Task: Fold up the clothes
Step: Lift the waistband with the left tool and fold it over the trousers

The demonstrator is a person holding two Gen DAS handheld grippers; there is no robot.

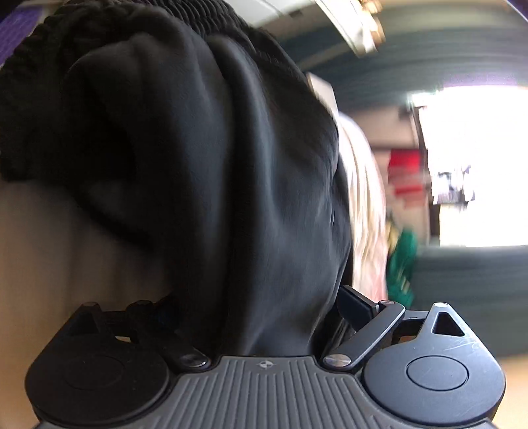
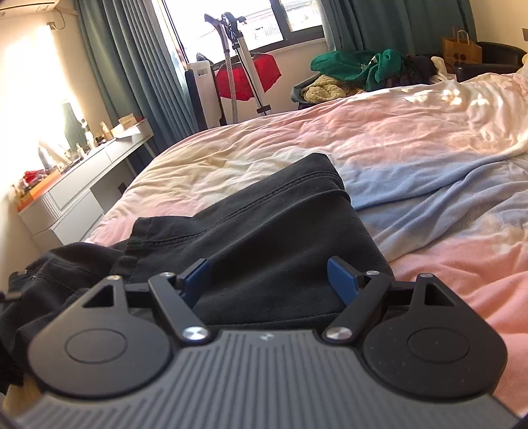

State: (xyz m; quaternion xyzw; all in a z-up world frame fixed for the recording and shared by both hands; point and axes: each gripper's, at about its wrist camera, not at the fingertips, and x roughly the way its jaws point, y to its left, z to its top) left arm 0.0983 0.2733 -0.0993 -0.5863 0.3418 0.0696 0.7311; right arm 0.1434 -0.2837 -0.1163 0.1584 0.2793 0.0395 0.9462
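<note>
A bed covered by a rumpled quilt in pink, cream and pale blue was seen stretching ahead of the fingers and to their right. Beyond its far edge, well ahead of the fingers, a heap of laundry topped by a green garment was piled. Further right, a brown paper bag was stood upright. To the left of the fingers, a white worktop with drawers was set against the wall, crowded with bottles and small boxes. Teal curtains were hung beside a bright window, and a garment steamer stand with a red cloth behind it was placed beneath.
</note>
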